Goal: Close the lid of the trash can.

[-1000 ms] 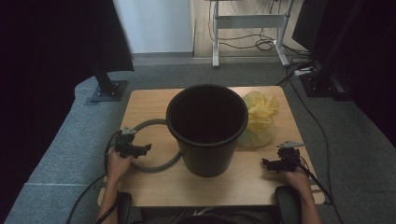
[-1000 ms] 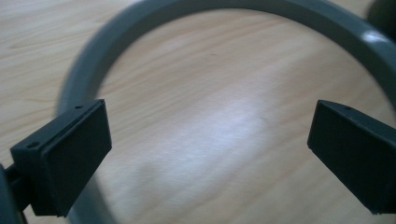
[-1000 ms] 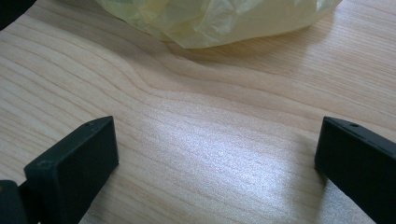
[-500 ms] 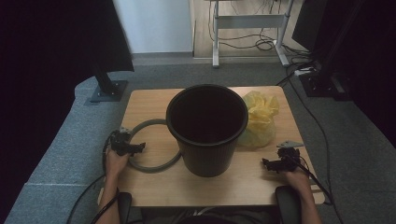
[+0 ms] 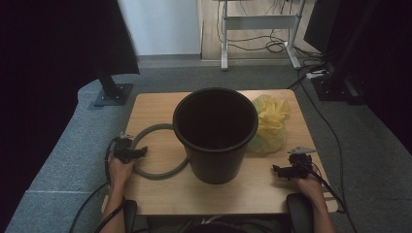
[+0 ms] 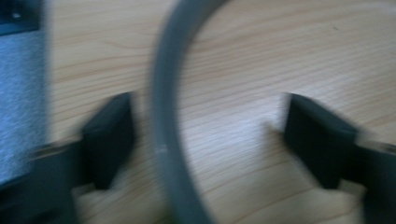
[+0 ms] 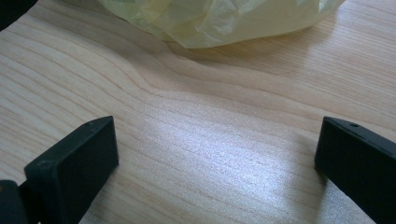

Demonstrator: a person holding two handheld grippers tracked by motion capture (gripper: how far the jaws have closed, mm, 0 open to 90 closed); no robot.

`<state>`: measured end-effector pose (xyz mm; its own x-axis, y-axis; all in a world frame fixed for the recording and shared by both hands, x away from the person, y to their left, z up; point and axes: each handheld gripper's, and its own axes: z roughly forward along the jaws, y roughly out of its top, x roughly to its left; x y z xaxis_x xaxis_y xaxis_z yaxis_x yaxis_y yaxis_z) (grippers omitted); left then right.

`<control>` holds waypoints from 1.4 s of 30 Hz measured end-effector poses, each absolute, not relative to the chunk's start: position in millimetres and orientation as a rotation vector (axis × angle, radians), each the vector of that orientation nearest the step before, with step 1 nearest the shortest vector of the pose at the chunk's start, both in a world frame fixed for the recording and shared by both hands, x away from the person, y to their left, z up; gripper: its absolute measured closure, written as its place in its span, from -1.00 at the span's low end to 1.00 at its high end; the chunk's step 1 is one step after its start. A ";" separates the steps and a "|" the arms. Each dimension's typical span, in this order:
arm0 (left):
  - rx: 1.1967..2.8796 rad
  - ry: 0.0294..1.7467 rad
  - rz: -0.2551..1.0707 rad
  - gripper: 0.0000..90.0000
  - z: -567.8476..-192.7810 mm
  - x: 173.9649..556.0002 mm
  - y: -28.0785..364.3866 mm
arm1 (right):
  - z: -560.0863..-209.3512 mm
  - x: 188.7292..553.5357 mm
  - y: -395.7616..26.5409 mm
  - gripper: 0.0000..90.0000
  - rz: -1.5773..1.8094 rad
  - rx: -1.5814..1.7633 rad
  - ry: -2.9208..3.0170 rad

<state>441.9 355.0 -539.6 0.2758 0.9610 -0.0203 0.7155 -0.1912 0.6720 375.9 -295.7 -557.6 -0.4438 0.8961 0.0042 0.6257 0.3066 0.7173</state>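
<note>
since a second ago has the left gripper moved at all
Yes. The left gripper slid toward the near table edge, along the grey ring beside the still black bucket; its jaws have just been closing around the ring.

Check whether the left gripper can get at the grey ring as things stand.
Probably yes: the left gripper already straddles the grey ring, its jaws have just been closing, a gap shows on both sides, and nothing blocks it on the table.
</note>
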 end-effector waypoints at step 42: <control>1.846 1.561 0.261 0.77 -499.0 437.6 398.8 | -557.5 376.0 -295.7 -1.00 0.926 1.357 2.182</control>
<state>437.6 398.8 -499.0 0.2551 0.9270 -0.2748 0.7871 -0.0340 0.6159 376.0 -295.7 -557.5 -0.4440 0.8960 0.0042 0.6257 0.3067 0.7173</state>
